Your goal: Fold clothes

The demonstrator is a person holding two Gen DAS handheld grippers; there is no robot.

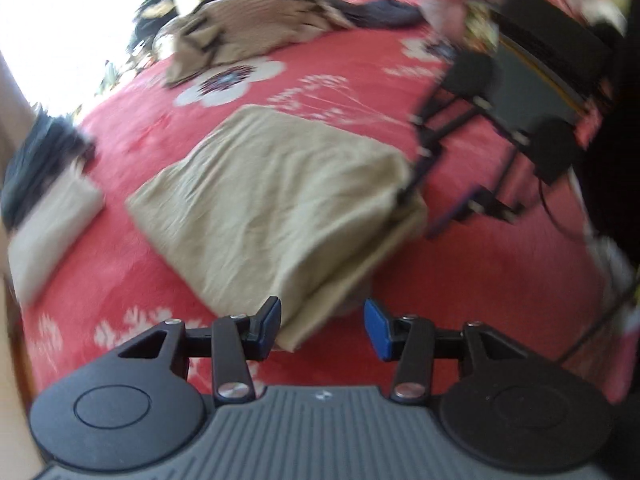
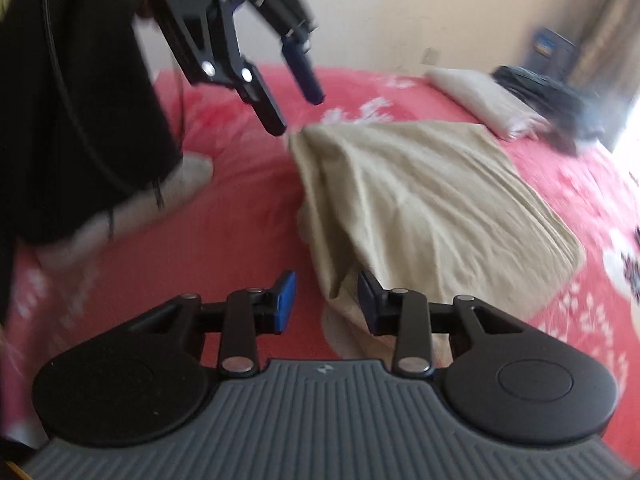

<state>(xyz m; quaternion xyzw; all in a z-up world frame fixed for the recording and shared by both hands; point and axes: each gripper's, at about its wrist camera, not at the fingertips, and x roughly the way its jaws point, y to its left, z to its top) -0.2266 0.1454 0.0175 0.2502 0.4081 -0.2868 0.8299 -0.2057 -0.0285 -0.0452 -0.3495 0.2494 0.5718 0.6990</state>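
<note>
Folded beige garment lying flat on the red floral bedspread, its near corner just ahead of the left gripper and its opposite end at the right gripper; both jaws spread, grasping nothing.

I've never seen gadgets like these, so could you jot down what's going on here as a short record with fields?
Setting: bed with a red floral blanket
Main item: beige folded cloth, lying flat on the blanket
Left tongs: open, at the cloth's near corner, holding nothing
Right tongs: open, at another corner of the cloth, not clamped on it
Other clothes: tan and dark heap at the far end; white folded piece beside a dark garment
Picture quality: blurred
</note>
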